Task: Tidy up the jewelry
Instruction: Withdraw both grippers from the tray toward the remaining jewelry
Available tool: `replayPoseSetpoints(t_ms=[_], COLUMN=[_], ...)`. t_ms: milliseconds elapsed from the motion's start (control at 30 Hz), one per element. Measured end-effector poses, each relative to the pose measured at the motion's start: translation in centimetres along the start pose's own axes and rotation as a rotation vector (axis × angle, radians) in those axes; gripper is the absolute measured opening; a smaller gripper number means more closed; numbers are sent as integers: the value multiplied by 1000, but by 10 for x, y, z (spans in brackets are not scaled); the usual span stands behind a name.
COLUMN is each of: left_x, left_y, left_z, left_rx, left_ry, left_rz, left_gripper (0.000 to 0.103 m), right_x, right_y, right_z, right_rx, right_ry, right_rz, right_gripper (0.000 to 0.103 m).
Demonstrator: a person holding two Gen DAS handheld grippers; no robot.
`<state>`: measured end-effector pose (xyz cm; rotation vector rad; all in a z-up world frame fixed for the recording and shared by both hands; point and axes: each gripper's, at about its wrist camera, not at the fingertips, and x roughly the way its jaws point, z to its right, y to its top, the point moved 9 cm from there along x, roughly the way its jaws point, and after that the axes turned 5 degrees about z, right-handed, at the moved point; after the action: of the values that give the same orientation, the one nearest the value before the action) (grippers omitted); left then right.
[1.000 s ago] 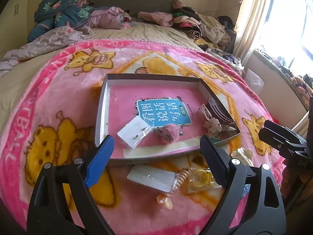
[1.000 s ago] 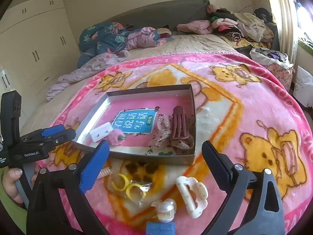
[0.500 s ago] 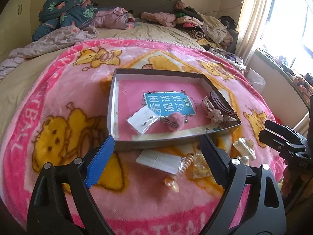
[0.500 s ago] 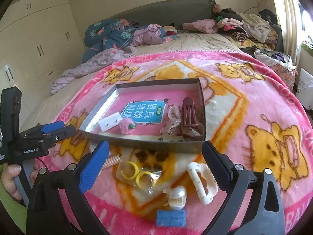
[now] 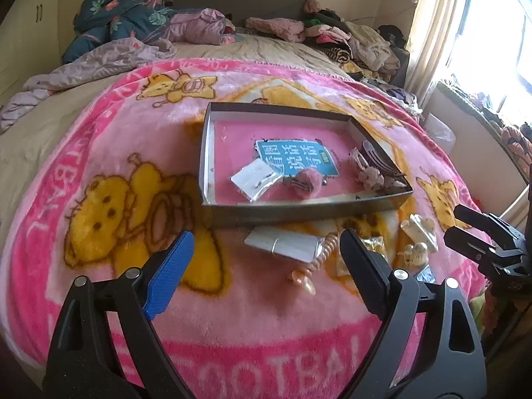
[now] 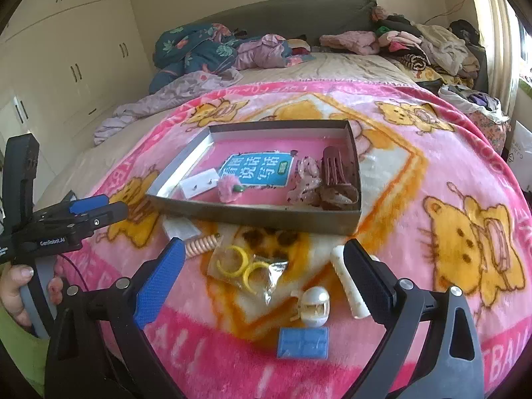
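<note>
A shallow grey box (image 5: 299,211) (image 6: 252,214) lies on the pink blanket. It holds an earring card (image 5: 254,179), a pink pompom clip (image 5: 306,181), a floral bow (image 6: 304,183) and a brown claw clip (image 6: 335,166). In front of it lie a white card (image 5: 282,242), a peach spiral hair tie (image 6: 201,244), a bag with yellow rings (image 6: 247,267), a white long clip (image 6: 349,282), a small white claw clip (image 6: 314,302) and a blue packet (image 6: 302,342). My left gripper (image 5: 266,266) is open and empty above the blanket before the box. My right gripper (image 6: 262,272) is open and empty over the loose items.
The pink bear blanket (image 5: 109,206) covers the bed's near part. Heaped clothes and quilts (image 6: 212,50) lie at the headboard. A window and curtain (image 5: 465,33) are on the right, white wardrobes (image 6: 66,56) on the left.
Both grippers have pulled back and away from the box, so it looks farther off. The left one has drifted left. Both stay open and empty; the items have not moved.
</note>
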<state>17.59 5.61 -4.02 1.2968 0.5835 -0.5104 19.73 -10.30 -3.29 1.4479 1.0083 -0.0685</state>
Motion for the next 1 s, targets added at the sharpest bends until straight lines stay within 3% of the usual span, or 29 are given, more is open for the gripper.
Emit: replayPoseSetpoints(t_ms=[1000], left_x=[9], left_y=[-49], left_z=[46], left_rx=[126], left_ry=[-44], left_rz=[-81], left_gripper=[82], right_x=[-26], right_y=[-66], right_z=[17], right_rx=[6], right_ry=[-38], right_rz=[-71], right_gripper=[95])
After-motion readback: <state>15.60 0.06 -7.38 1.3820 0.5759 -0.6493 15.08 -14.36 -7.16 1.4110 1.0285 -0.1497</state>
